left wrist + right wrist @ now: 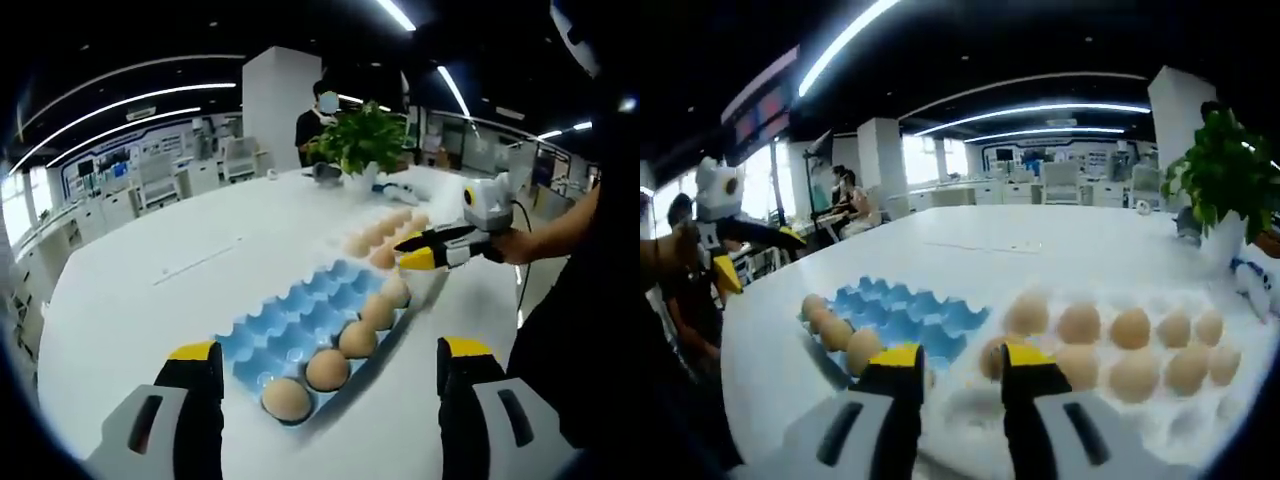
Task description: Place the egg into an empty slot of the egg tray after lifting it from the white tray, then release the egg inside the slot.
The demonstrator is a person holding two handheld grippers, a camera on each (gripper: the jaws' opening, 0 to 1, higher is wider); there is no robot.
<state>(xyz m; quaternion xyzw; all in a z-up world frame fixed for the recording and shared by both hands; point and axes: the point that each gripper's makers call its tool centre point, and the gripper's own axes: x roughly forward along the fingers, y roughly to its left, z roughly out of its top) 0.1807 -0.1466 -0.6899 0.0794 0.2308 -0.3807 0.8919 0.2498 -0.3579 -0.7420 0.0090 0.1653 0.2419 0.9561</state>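
Observation:
The blue egg tray point(290, 325) lies ahead of my left gripper point(328, 368), whose jaws stand wide open with nothing between them. Several eggs point(327, 368) fill the tray's near-right row. Beyond it, the white tray point(440, 205) carries more eggs point(385, 235). My right gripper point(412, 252), held by a hand, hovers where the two trays meet. In the right gripper view, my right gripper point(962, 365) is open just above the white tray point(1200, 425). One egg point(990, 357) sits partly behind its right fingertip point(1030, 360). The blue tray point(902, 312) lies to its left.
A potted plant point(365, 140) stands at the table's far end, also in the right gripper view as the plant point(1225, 185). A person point(318, 115) stands behind it. My left gripper point(740, 240) hangs off the table's left edge. Bare white tabletop point(170, 260) stretches left of the trays.

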